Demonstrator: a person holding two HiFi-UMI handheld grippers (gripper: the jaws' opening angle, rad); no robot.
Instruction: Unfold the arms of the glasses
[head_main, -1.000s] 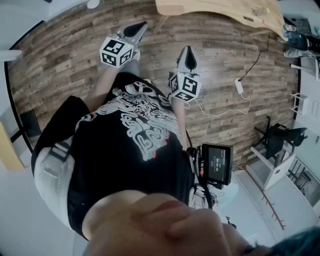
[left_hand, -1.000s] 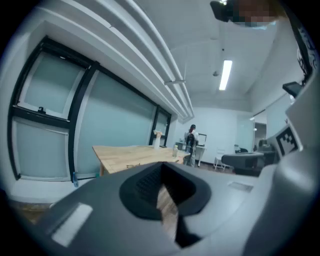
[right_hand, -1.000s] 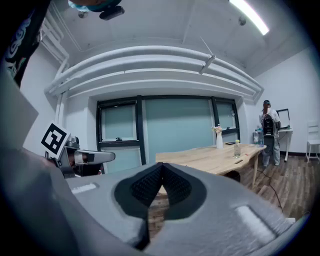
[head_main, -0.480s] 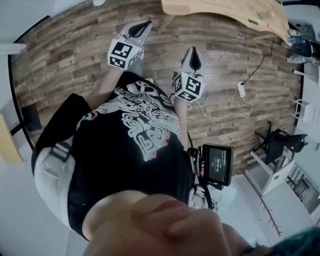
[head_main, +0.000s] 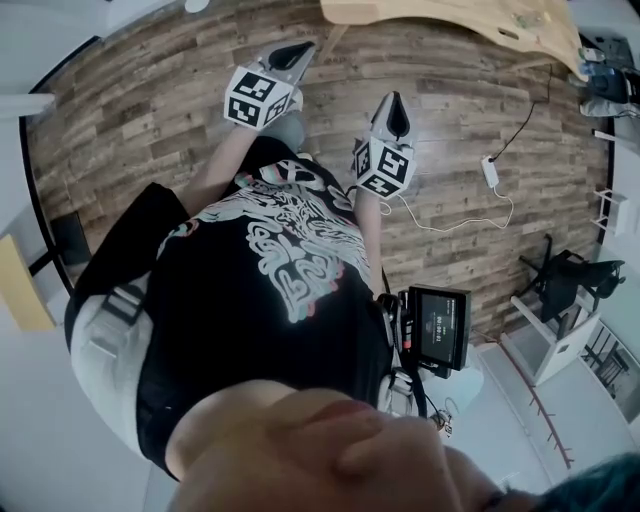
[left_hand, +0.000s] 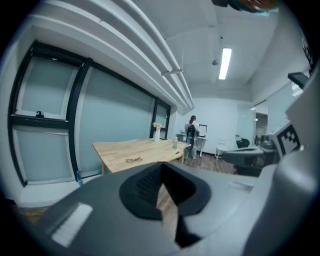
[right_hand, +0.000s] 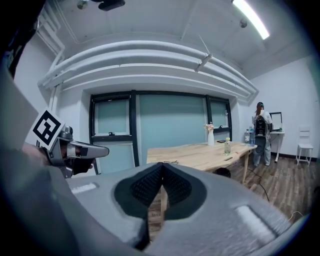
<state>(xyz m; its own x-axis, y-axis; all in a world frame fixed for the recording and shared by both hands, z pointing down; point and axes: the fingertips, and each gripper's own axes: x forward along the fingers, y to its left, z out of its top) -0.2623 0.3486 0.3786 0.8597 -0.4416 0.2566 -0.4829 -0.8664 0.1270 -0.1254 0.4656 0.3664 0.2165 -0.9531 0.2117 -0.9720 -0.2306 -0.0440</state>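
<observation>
Both jaw pairs together, glasses distant.

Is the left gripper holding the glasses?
No, the glasses lie on the wooden table well ahead, while the left gripper is shut with nothing between its jaws.

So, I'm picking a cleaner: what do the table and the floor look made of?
The table looks like pale wood with a matte top, though whether it is solid or veneer is unclear. The floor is brown wood-grain planks with a slight sheen, possibly laminate.
</observation>
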